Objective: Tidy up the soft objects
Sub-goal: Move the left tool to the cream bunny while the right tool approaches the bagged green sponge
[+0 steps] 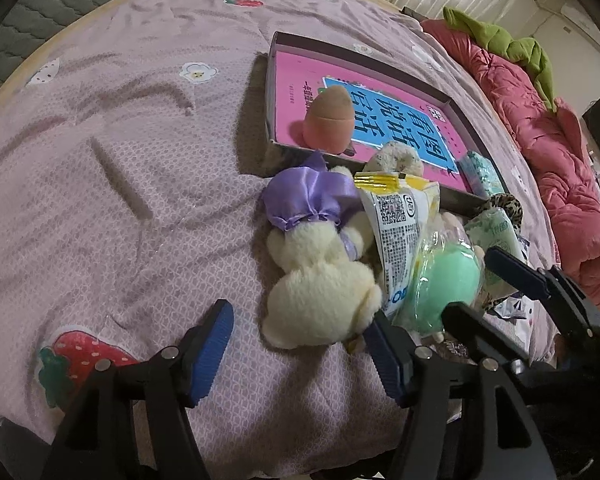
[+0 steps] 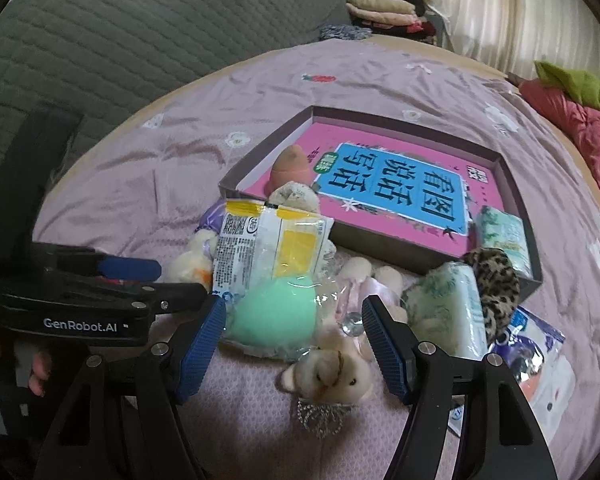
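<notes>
Left hand-held gripper (image 1: 300, 344): your jaws stand apart, empty, just beside the plush rabbit (image 1: 320, 280).
Right hand-held gripper (image 2: 294, 344): yours gapes, holding nothing.
Soft toys: heaped on the bed (image 1: 120, 160), before the box (image 2: 516, 200).

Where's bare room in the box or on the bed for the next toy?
Free: the box middle, on the pink book between the orange sponge and tissue pack; also the bedspread left of the plush rabbit. Crowded: the pile before the box's near wall.
</notes>
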